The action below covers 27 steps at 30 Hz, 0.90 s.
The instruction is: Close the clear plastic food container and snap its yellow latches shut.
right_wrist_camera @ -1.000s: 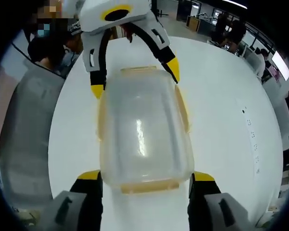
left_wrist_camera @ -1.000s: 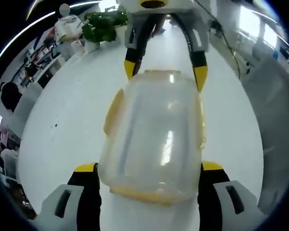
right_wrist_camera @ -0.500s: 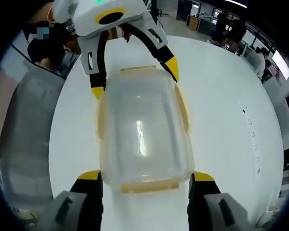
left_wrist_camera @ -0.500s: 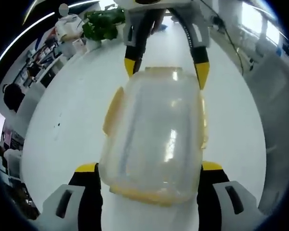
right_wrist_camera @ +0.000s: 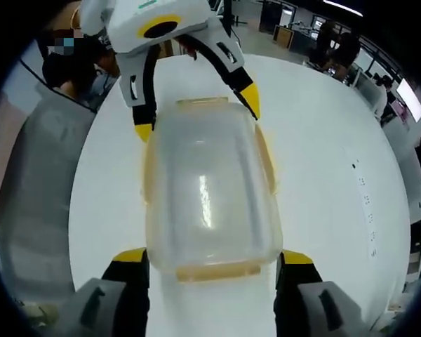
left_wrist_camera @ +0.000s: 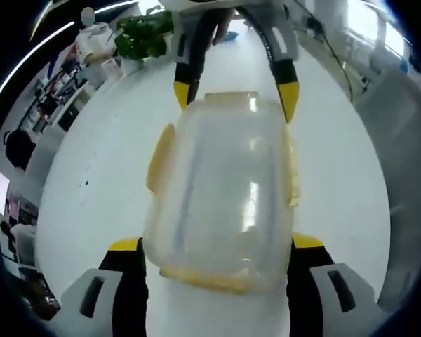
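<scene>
On the white tabletop (right_wrist_camera: 323,175) lies one clear plastic container (right_wrist_camera: 207,189), its lid down on it, and nothing can be seen inside it through the cloudy plastic. Four yellow latches show at its edges: one on each long side and one at each short end; whether any is fully snapped is hard to tell through the fisheye blur.

From opposite short ends the two grippers face each other. Spread wide, the left gripper (left_wrist_camera: 209,247) has its yellow-tipped jaws either side of the near end of the container (left_wrist_camera: 221,189), gripping nothing. Equally wide, the right gripper (right_wrist_camera: 208,258) flanks the other end and grips nothing. Each gripper appears at the far end in the other's view.

One green potted plant (left_wrist_camera: 142,36) stands at the tabletop's far edge in the left gripper view.
</scene>
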Tool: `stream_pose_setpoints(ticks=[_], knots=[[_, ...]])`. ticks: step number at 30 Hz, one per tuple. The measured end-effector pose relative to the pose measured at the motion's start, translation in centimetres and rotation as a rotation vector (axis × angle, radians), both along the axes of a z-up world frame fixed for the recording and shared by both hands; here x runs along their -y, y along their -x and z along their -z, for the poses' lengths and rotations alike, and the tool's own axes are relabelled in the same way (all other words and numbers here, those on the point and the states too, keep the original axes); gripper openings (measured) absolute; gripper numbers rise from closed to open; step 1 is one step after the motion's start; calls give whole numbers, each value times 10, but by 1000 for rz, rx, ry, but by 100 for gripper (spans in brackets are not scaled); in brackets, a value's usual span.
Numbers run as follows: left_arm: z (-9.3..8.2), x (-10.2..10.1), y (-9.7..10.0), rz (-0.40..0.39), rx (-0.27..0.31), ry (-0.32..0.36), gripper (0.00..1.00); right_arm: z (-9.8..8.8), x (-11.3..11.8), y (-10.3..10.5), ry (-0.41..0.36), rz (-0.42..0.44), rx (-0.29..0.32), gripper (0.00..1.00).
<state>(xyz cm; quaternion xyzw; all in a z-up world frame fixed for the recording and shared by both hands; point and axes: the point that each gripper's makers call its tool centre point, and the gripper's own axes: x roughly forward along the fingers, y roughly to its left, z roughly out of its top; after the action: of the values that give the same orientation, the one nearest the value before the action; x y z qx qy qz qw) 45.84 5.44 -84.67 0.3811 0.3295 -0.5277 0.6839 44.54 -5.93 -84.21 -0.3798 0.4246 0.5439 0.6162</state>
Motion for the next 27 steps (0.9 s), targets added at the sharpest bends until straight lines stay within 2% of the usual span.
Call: stream_pose_setpoints(ticks=[2,5,9,14,20,23,25,27], knots=[[-4,-2,1,-25,-15,26,83,-1,1,0,1,2,7,71],[-10,-10,1,-14,0,10,82,-5,5,1,9,1,15,67],[-22,-15,7,-26,-25,53,80,-11,10,0,17,6,28,65],[-27,-25,18,2,-19,34,78,-23,12,-2,13,18,56,63],[-30,-29,27,26,-16,14,74,-28,12,-1,15,11,71,61],[-34,-26,25,16,-20,36,71,-31,11,-5,1,27,78,59],[-40,-19,21,-11,-29,81,68,-36,8,-7,-22,51,77,55],[-45,-12,22,-34,-63,129,62,-39,7,-10,-44,77,81,52]])
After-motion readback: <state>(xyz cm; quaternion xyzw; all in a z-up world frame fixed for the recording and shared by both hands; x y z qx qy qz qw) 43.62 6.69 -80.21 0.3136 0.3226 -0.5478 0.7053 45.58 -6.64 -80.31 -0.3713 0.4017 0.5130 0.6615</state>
